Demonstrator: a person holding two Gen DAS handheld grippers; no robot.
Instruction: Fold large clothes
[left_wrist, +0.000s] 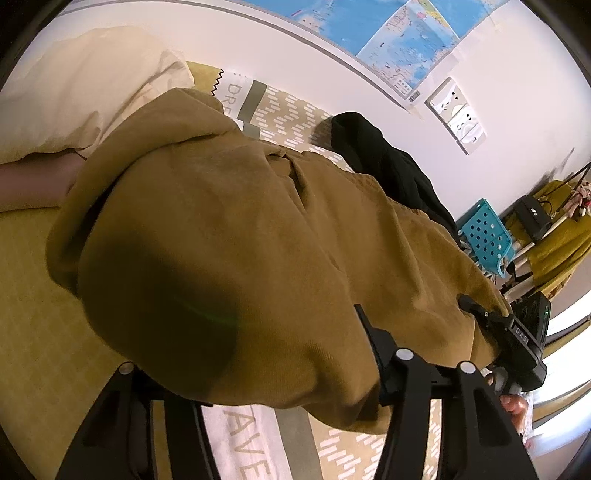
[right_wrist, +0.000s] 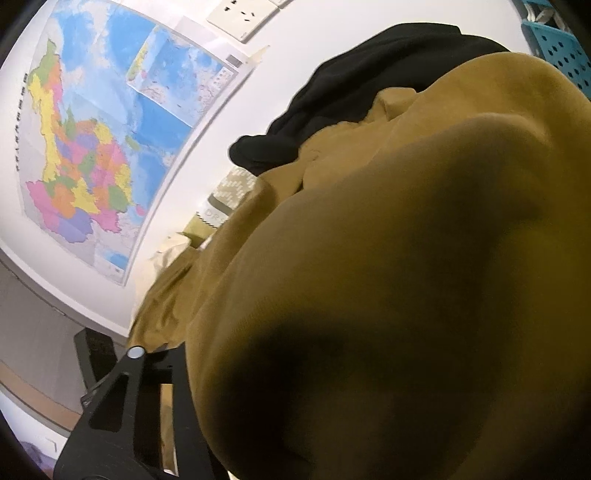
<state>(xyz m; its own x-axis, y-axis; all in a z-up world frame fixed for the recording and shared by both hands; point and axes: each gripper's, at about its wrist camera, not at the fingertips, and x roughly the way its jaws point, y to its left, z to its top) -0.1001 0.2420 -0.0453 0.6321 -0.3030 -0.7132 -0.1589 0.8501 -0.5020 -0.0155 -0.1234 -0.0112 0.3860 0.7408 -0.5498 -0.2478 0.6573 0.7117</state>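
A large mustard-brown garment (left_wrist: 236, 229) is draped over both grippers and hangs above the bed. In the left wrist view its cloth covers my left gripper (left_wrist: 266, 384) between the two black fingers, which look closed on a fold. My right gripper (left_wrist: 517, 332) shows at the right edge of that view, gripping the garment's far edge. In the right wrist view the same garment (right_wrist: 388, 277) fills most of the frame and hides my right gripper's fingertips; only the left black finger (right_wrist: 125, 398) shows.
A black garment (left_wrist: 391, 162) lies on the patterned bedspread (left_wrist: 291, 118) behind the brown one. A cream pillow (left_wrist: 74, 96) is at the left. A map (right_wrist: 92, 140) hangs on the white wall. A blue perforated crate (left_wrist: 487, 232) stands at the right.
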